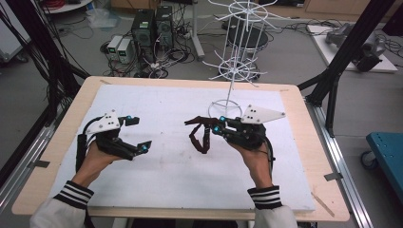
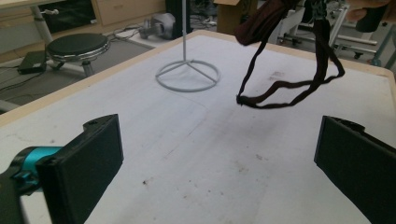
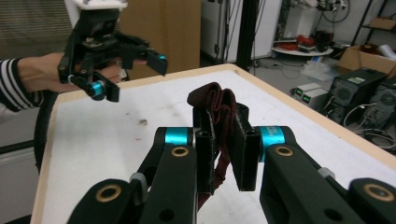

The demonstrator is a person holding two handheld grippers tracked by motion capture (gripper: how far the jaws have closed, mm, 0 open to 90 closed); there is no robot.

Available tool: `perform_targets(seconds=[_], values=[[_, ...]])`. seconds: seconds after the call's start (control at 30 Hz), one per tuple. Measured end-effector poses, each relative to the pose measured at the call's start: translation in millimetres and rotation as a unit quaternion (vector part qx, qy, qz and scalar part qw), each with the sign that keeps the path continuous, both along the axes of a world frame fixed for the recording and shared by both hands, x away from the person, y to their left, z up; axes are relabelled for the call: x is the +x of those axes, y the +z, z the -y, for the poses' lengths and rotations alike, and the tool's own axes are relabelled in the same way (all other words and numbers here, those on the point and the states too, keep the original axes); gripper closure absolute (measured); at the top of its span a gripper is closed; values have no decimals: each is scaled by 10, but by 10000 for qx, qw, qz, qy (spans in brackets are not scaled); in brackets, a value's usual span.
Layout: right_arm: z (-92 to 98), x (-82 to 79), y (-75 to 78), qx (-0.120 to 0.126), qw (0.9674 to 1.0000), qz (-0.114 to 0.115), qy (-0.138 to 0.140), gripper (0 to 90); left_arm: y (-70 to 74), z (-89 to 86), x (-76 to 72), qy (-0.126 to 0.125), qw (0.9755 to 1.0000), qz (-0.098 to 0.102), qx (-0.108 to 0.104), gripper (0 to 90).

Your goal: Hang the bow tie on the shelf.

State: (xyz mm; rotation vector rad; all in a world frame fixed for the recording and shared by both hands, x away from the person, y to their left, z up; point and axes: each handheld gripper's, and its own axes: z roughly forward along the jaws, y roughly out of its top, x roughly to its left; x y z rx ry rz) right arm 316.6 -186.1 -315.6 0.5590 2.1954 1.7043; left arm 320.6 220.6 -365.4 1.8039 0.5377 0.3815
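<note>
My right gripper (image 1: 215,125) is shut on a dark maroon cloth piece with thin looping straps (image 1: 200,136), held a little above the white mat. In the right gripper view the folded cloth (image 3: 217,100) sticks up between the pads of that gripper (image 3: 224,140). The straps (image 2: 280,88) hang free in the left gripper view. My left gripper (image 1: 141,134) is to the left of the cloth and apart from it. It stands open (image 2: 219,172) with nothing between its jaws, and it also shows at the far side of the right gripper view (image 3: 133,77).
A white wire hanging rack (image 1: 232,80) stands at the back of the mat, its ring base (image 2: 187,74) just behind the right gripper. A white mat (image 1: 157,175) covers the wooden table (image 1: 304,123). Computers and cables lie on the floor beyond.
</note>
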Motion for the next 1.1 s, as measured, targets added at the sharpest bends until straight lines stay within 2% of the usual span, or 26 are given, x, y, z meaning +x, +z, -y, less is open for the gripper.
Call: perform_targets(seconds=[0.13, 0.27, 0.33, 0.57, 0.67, 0.77, 1.1], values=[[50, 15, 56, 43, 9999, 58, -74, 821, -48, -97, -65, 71, 9999, 89, -78, 17], [86, 45, 119, 90, 9998, 87, -172, 820, -133, -166, -131, 219, 9996, 166, -9, 17], [96, 68, 138, 113, 9997, 95, -206, 819, -173, -202, -155, 263, 9995, 148, -79, 17], [98, 153, 232, 142, 9993, 144, -321, 819, -311, -319, -232, 441, 9983, 275, -271, 17], [92, 191, 274, 160, 9991, 172, -355, 819, -369, -363, -256, 515, 9978, 318, -279, 17], [77, 243, 328, 191, 9988, 198, -414, 819, -422, -392, -281, 595, 9967, 383, -398, 17], [3, 437, 463, 296, 9978, 270, -531, 818, -573, -452, -355, 647, 9959, 432, -460, 17]])
